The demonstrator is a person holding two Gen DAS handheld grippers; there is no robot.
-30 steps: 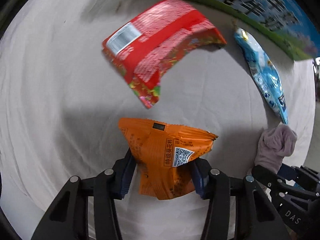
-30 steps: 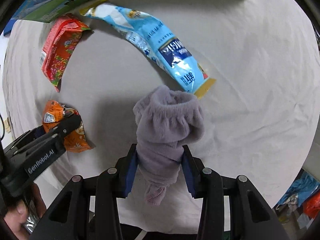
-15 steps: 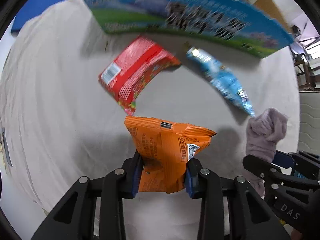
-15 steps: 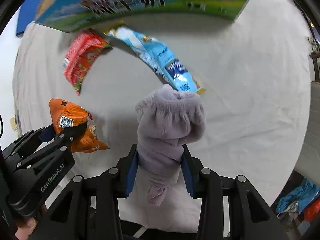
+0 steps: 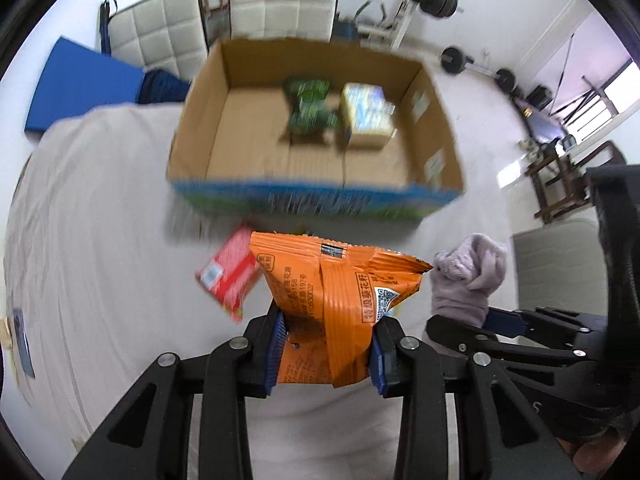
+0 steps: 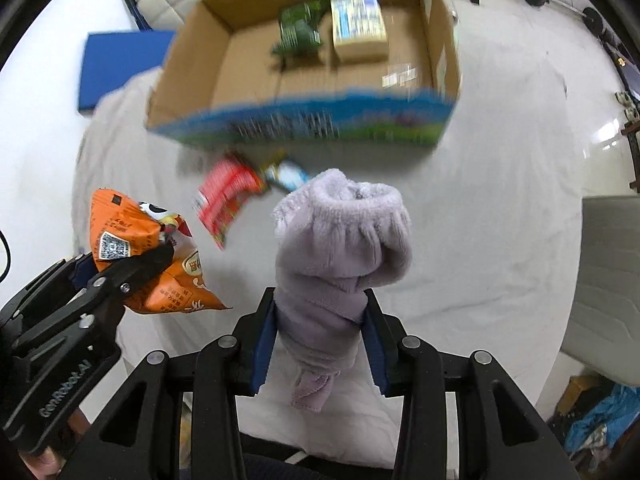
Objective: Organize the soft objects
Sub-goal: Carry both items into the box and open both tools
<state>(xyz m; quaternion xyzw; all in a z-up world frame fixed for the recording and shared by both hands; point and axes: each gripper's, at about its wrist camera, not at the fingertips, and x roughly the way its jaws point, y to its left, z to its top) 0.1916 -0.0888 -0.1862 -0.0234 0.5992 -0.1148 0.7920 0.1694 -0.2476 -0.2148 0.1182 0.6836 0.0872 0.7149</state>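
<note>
Left gripper (image 5: 326, 350) has its blue-padded fingers (image 5: 275, 350) clamped on the lower half of an orange snack packet (image 5: 338, 300), which sticks up out of the grip with a QR code on its right side. Packet is off the bed, held up in the air. Over on the other side, the right gripper (image 6: 318, 338) is squeezed shut around a rolled-up lilac fuzzy sock (image 6: 340, 256), cuff end bulging out above the pads, a little tail of fabric hanging below them. Both loads sit side by side, sock to the right of the packet.

Past the packet, a red snack packet (image 5: 228, 278) lies flat on the pale bedsheet (image 5: 104, 240), partly hidden behind the orange one. From the right wrist view there's also a blue-and-white packet (image 6: 286, 174) just beside the red one, mostly blocked by the sock.

Further back sits an open cardboard box (image 5: 192, 132) with a blue and green printed front. Inside it: a green packet (image 5: 310, 110) and a yellowish pack with blue print (image 5: 366, 114), next to each other toward the back. Box is motion-blurred, so print isn't readable. Behind it, two white padded chairs (image 5: 280, 0).
</note>
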